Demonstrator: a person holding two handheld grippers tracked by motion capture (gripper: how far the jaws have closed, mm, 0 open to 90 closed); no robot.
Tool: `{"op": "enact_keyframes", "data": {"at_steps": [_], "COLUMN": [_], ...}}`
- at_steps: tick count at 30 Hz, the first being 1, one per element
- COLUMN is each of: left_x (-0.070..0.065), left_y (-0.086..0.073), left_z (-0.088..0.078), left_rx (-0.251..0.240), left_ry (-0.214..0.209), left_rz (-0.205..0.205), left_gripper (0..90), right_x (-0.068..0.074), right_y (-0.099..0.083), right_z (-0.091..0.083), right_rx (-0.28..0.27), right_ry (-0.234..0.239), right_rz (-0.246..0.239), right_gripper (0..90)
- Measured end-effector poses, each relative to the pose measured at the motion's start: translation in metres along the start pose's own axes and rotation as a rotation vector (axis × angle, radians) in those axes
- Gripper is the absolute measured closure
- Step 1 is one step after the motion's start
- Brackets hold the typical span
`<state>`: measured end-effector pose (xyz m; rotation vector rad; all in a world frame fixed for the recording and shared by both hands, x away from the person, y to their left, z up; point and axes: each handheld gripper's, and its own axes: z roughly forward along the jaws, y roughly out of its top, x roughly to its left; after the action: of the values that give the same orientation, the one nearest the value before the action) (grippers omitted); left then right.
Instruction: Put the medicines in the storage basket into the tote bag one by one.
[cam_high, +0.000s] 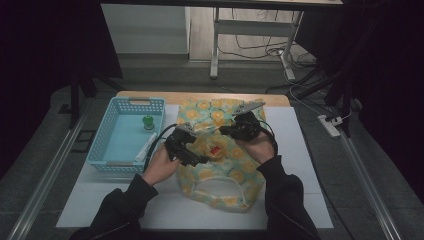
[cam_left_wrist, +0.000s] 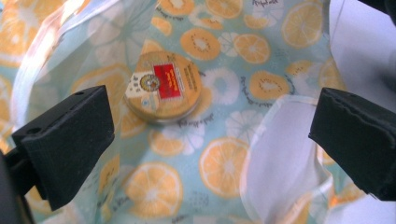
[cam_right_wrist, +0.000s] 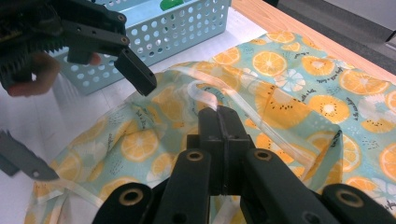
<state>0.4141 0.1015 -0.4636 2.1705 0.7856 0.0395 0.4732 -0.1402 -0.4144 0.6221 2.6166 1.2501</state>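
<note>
Left hand-held gripper (cam_high: 186, 148) released, jaws wide, hovering above the mouth of the citrus-print bag (cam_high: 220, 165); round tin (cam_left_wrist: 163, 87) lying flat directly ahead and below, inside the bag. Right hand-held gripper (cam_right_wrist: 218, 116) clenched on the bag's rim, holding it up. Blue basket (cam_high: 100, 142) beyond the left one, on the white-covered tabletop (cam_high: 300, 150). Dim room.

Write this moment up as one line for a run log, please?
left claw: open above round tin | tin: lying inside fruit-print bag | right claw: shut on bag's rim, holding it open | basket: beside bag
</note>
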Motion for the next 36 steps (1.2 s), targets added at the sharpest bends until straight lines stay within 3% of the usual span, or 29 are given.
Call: {"op": "enact_keyframes", "data": {"at_steps": [6,15,30,36], "left_x": [0.005,0.013,0.035,0.045], "left_y": [-0.007,-0.014,-0.036,-0.043], "left_z": [-0.008,-0.028,-0.068,-0.083], "left_rx": [0.012,-0.014,-0.024,-0.004], "left_ry": [-0.022,0.020,0.151,0.224], "left_rz": [-0.008,-0.021,-0.088,-0.109], "left_gripper": [0.0,0.0,0.2,0.0], "right_x": [0.000,0.000,0.000,0.000], "right_y": [0.000,-0.001,0.000,-0.001], "right_z": [0.000,0.001,0.000,0.001], "right_rx": [0.000,0.001,0.000,0.002], "right_ry": [0.001,-0.001,-0.002,-0.003], "right_rz": [0.000,0.003,0.001,0.000], "right_gripper": [90.0,90.0,90.0,90.0]}}
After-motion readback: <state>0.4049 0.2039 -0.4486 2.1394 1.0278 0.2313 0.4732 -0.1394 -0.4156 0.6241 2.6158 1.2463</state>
